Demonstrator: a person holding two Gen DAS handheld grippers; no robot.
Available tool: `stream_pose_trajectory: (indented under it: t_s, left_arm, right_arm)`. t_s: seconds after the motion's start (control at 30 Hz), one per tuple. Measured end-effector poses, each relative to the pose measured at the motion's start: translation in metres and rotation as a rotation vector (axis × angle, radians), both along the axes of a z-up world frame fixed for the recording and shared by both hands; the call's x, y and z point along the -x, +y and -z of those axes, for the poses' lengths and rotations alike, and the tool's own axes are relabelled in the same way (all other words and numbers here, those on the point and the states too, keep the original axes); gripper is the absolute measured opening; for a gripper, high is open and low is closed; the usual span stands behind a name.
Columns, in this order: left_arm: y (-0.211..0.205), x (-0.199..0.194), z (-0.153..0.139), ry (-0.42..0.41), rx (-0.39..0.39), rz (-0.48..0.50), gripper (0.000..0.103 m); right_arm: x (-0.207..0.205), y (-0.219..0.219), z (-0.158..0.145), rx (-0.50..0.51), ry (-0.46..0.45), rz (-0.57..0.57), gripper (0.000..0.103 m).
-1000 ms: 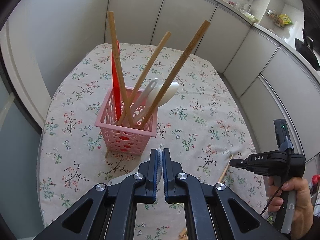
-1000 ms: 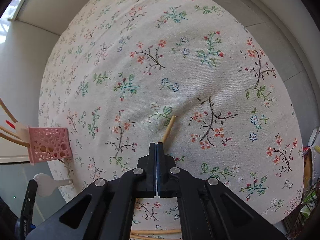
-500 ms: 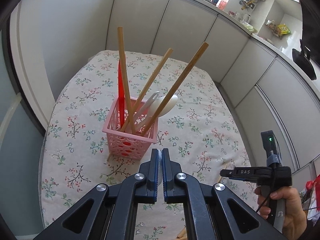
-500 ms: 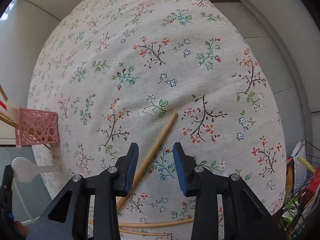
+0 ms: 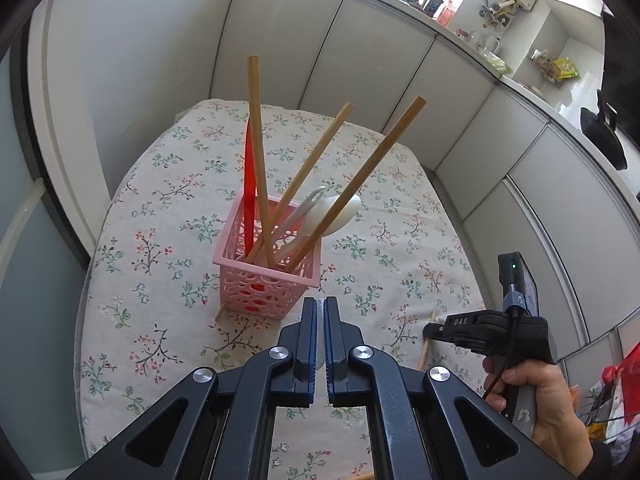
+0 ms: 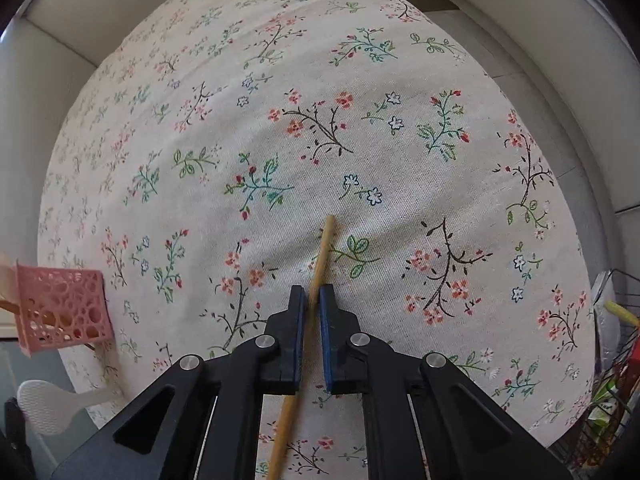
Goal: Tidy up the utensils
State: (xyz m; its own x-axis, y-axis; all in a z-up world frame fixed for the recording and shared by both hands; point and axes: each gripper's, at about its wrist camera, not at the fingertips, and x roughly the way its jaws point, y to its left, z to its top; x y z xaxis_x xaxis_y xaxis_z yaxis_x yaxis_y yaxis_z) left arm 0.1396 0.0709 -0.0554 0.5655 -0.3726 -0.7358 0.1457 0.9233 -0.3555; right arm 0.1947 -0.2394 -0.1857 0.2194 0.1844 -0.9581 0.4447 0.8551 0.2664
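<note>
A pink lattice basket (image 5: 267,276) stands on the floral tablecloth and holds three wooden sticks, a red utensil (image 5: 250,184) and a white spoon (image 5: 332,212). My left gripper (image 5: 320,308) is shut on a thin white rice paddle, whose round head shows in the right wrist view (image 6: 44,404). It hovers just in front of the basket. My right gripper (image 6: 313,300) has its jaws closed around a wooden chopstick (image 6: 322,256) lying on the cloth. The basket also shows at the left in the right wrist view (image 6: 60,308).
More wooden sticks lie near the table's front edge (image 5: 426,344). White cabinets (image 5: 400,80) ring the table. A wire rack with packages stands off the table at right (image 6: 612,380).
My right gripper opened, dropped over the chopstick and closed around it. My left gripper rose slightly and stayed shut on the paddle.
</note>
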Motion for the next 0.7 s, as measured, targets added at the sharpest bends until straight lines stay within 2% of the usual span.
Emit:
stream_pose_trajectory:
  t_s: [0.13,0.33,0.4,0.53,0.7]
  left_arm:
    - [0.009,0.000,-0.005,-0.008,0.044,-0.011,0.003]
    - [0.011,0.005,-0.014,-0.033,0.059,-0.001,0.003]
    - [-0.001,0.003,-0.008,-0.005,0.031,0.064,0.003]
    - [-0.042,0.000,0.019,0.058,-0.105,0.170,0.007]
    - [-0.090,-0.014,0.059,0.144,-0.250,0.239,0.022]
  right_arm:
    - [0.002,-0.009,-0.014,-0.083,-0.062,0.012,0.005]
    - [0.012,-0.003,-0.053,-0.121,-0.167,-0.016,0.005]
    - [0.020,-0.003,-0.066,-0.124,-0.196,-0.028,0.005]
    - [0.037,-0.012,-0.086,-0.139,-0.240,-0.058,0.005]
    - [0.055,-0.033,-0.104,-0.135,-0.285,-0.070,0.005]
